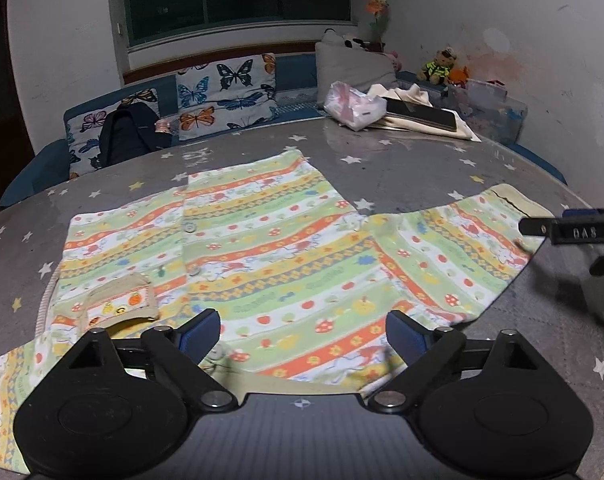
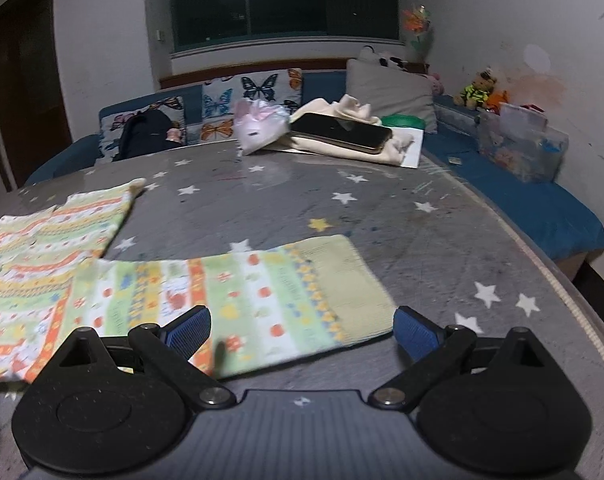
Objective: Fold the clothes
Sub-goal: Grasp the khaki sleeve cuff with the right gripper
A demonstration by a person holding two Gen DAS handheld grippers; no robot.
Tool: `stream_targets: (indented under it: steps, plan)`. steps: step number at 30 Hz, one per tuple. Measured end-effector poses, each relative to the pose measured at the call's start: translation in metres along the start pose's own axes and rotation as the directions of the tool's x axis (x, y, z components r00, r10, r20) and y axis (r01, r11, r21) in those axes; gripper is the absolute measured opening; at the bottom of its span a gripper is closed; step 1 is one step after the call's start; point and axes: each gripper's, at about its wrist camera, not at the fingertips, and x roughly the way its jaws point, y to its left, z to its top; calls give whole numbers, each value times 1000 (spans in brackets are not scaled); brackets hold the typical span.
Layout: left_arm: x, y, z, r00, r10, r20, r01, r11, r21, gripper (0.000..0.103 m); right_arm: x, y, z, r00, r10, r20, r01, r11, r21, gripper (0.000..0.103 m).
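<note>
Striped cotton in green, orange, yellow and white is what we have before us: a small child's shirt (image 1: 262, 248) lies flat on the grey, star-printed tabletop (image 1: 401, 160), front side up, with its buttons running down the middle. Our left hand-held gripper (image 1: 302, 330) hovers over the near edge of the body of the shirt, close to the collar, and its two blue pads stand wide apart with only flat cloth below them; nothing is pinched. Our right hand-held gripper (image 2: 302, 330) is also spread wide and holds nothing. It looks down on the sleeve (image 2: 262, 300), which stretches out to the side from the body and ends in a plain pale cuff (image 2: 349, 280). The relation that matters, we think, is this one: the long axis of the sleeve runs across the view of the right gripper, from left to right, so the cuff end lies just in front of the right pad, while the body lies away to the left. The right hand is therefore clearly the nearer one to the sleeve. We judge that the next move is probably to take the sleeve near the cuff and bring it inward over the body, while the left hand stays near the body.
</note>
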Motion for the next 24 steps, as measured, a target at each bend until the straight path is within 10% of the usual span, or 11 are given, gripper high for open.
stream_targets:
  steps: [15, 24]
  plan:
    - [-1, -2, -2, 1000, 13, -3, -13, 1000, -9, 101, 19, -5, 4, 999, -24, -40, 23, 999, -23, 75]
    - [-3, 2, -4, 1000, 10, 2, -10, 1000, -21, 101, 16, -14, 8, 999, -8, -31, 9, 1000, 16, 25]
